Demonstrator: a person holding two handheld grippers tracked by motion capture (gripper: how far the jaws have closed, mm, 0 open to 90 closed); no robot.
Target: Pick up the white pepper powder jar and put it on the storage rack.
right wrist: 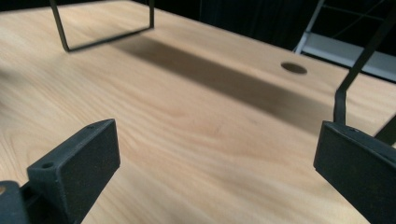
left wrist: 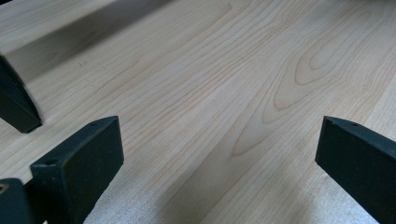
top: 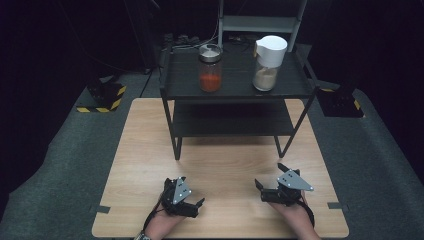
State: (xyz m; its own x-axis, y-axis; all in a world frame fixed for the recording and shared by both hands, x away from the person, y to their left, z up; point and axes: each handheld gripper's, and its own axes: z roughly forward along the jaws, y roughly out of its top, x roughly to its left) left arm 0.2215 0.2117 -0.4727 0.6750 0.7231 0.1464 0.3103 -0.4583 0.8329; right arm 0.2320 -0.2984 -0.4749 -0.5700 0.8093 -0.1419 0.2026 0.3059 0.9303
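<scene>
On the top shelf of a black two-tier rack (top: 235, 85), in the upper middle of the high view, stand two jars. The glass jar with orange-red contents (top: 210, 67) sits left of centre with a clear lid; the jar with pale beige contents (top: 267, 63) and a tall white cap stands well apart from it toward the right end of the shelf. Both are upright. The lower shelf of the rack looks bare and dark.

The rack rests on the far half of a light wooden desk (top: 225, 160), its thin black legs reaching the wood.

At the bottom of the high view, the left gripper (top: 186, 200) lies in a hand at lower left of centre, and the right gripper (top: 270, 183) in a hand at lower right of centre; both are low over the near part of the desk, well apart from each other and from the rack.

In the left gripper view the jaws are spread wide with bare wood grain between them. In the right gripper view the jaws are likewise spread wide with nothing between them, a rack leg (right wrist: 343, 100) at right and a round hole in the desk (right wrist: 294, 68) at upper right.
</scene>
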